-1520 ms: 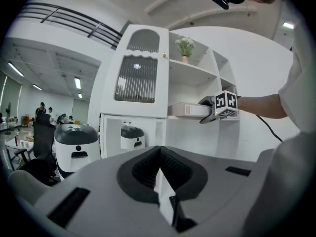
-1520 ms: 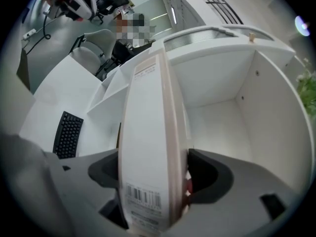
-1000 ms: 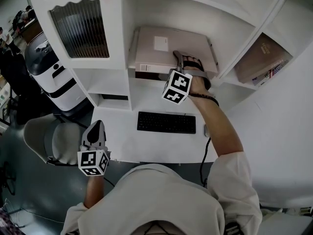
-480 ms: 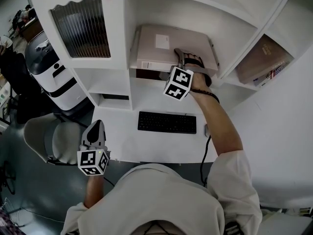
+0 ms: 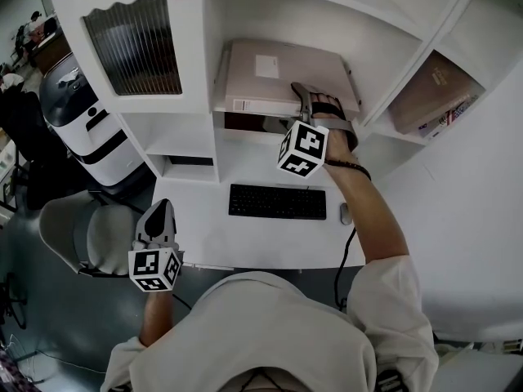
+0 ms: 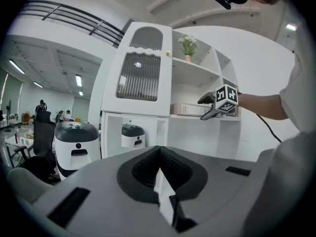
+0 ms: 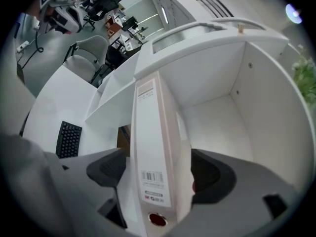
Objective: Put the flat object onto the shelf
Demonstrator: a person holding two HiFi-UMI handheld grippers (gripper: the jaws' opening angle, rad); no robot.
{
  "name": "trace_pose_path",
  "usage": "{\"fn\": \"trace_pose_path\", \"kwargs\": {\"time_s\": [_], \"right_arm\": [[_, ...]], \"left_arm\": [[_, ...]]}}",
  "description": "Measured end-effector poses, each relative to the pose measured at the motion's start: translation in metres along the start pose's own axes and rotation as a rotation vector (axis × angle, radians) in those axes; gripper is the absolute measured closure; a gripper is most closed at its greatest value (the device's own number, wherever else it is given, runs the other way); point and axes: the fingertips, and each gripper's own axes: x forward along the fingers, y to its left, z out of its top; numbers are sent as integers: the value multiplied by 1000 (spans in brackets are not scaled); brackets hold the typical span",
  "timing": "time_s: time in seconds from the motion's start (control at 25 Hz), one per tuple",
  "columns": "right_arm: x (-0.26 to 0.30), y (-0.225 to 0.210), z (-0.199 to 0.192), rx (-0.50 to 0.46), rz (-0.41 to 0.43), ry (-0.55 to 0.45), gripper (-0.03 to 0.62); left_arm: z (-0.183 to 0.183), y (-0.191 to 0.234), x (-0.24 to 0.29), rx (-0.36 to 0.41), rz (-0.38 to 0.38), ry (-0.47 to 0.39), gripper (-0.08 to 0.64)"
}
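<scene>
A flat beige binder (image 5: 270,76) lies on the middle shelf (image 5: 278,15) of the white cabinet, its spine toward me. My right gripper (image 5: 301,96) reaches over the binder's front right edge. In the right gripper view the binder's spine (image 7: 153,157) stands between the two pads, a gap shows on the left side, and the jaws are closing slightly. My left gripper (image 5: 159,212) hangs low beside my body, far from the shelf. Its jaws are together with nothing in them (image 6: 160,169).
A black keyboard (image 5: 278,202) and a mouse (image 5: 344,214) lie on the white desk below the shelf. Books (image 5: 429,96) lie in the right-hand compartment. A ribbed cabinet door (image 5: 135,47) is at the left. A grey chair (image 5: 86,231) and a white machine (image 5: 82,121) stand on the floor at the left.
My right gripper has drawn back a little toward me and to the right along the binder's front edge. The binder stays flat on the shelf. The left gripper has not moved.
</scene>
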Motion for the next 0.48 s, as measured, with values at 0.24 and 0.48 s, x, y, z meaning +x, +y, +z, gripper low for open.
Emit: {"fn": "trace_pose_path", "kwargs": {"time_s": [0.24, 0.48], "right_arm": [[-45, -13, 2, 88, -95, -83, 323], [-82, -23, -4, 165, -191, -133, 407]], "left_arm": [[3, -13, 4, 6, -40, -8, 568], [4, -30, 6, 18, -78, -7, 568]]}}
